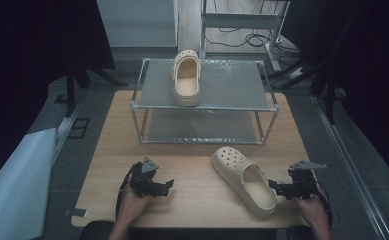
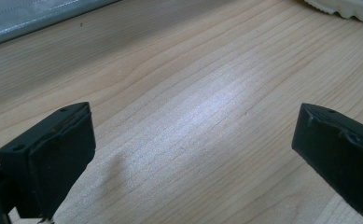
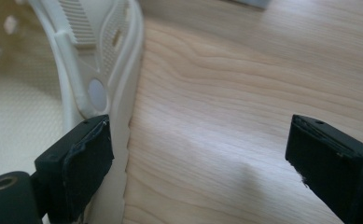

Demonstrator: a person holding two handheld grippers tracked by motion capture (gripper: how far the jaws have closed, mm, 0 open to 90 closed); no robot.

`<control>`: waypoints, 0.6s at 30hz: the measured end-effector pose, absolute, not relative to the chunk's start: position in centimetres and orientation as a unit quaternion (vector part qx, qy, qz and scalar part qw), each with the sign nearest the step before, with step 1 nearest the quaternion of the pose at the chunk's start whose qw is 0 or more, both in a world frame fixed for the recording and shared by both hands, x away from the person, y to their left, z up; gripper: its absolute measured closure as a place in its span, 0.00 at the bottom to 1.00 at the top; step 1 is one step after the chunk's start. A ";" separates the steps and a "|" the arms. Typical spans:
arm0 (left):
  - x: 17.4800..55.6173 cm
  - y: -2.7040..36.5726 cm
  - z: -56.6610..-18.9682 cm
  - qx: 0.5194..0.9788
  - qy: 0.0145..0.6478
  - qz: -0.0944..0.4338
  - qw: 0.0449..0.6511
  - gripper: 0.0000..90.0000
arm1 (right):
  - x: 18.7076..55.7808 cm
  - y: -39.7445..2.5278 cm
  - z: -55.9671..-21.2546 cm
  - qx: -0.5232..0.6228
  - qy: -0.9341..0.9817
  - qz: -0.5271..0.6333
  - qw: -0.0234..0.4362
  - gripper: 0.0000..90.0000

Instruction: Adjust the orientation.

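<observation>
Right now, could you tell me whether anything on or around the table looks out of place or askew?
The pair of cream clogs is split: one clog sits on the top shelf of the metal rack, while the other clog lies at an angle on the table, beside the open right gripper. Nothing looks spilled or damaged.

Two black grippers are held: the left gripper (image 1: 168, 187) and right gripper (image 1: 273, 186) each carry a grey three-cornered plate, a trailing black cable and blocky black jaws with small screw holes.
</observation>
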State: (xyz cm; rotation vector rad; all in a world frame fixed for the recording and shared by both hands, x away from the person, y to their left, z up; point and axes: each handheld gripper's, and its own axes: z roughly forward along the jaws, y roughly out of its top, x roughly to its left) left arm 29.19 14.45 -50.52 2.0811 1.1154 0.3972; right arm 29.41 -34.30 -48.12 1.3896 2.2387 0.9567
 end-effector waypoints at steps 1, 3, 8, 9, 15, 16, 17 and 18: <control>29.2 14.4 -50.5 0.809 0.434 0.153 0.365 0.00 | 29.4 -34.1 -48.2 0.485 0.789 0.337 0.166 0.08; 29.2 14.4 -50.6 0.810 0.434 0.153 0.364 0.00 | 29.4 -33.6 -48.3 0.480 0.794 0.336 0.161 0.07; 29.1 14.4 -50.7 0.811 0.435 0.152 0.359 0.00 | 29.2 -32.9 -48.3 0.471 0.800 0.338 0.154 0.07; 29.1 14.4 -50.7 0.811 0.435 0.152 0.359 0.00 | 29.2 -32.9 -48.3 0.471 0.800 0.338 0.154 0.07; 29.0 14.3 -50.9 0.814 0.434 0.150 0.355 0.00 | 28.9 -32.0 -48.4 0.458 0.807 0.344 0.143 0.06; 29.0 14.2 -50.9 0.815 0.433 0.150 0.354 0.00 | 28.8 -31.9 -48.4 0.457 0.808 0.344 0.142 0.06; 29.0 14.2 -50.9 0.815 0.433 0.150 0.354 0.00 | 28.8 -31.9 -48.4 0.457 0.808 0.344 0.142 0.06; 29.0 14.2 -50.9 0.816 0.433 0.149 0.353 0.00 | 28.8 -31.7 -48.5 0.455 0.809 0.345 0.139 0.06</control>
